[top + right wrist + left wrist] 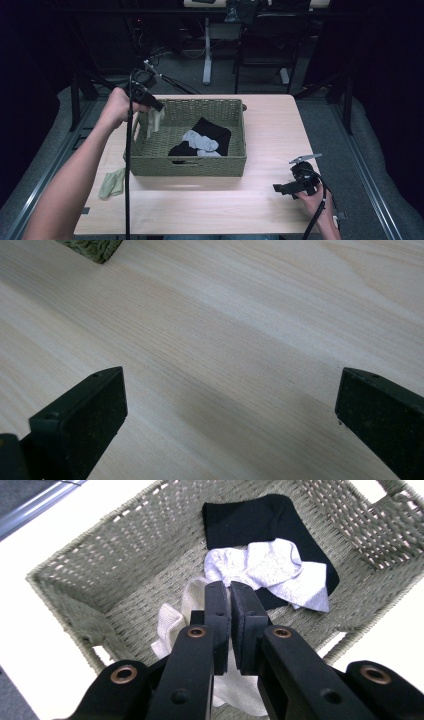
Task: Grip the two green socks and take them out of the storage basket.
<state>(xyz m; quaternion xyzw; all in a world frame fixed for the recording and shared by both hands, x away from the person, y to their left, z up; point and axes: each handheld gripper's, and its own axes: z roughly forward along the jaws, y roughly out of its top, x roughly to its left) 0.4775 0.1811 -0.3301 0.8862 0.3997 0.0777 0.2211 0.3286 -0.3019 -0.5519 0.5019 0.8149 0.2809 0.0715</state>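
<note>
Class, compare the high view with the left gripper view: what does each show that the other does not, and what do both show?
High view alone: a green sock on the table beside the basket, and the right gripper, open, low over the table. Left gripper view alone: the left gripper jaws shut on the cream sock, seen close. Both: the woven basket, black cloth, grey sock.
</note>
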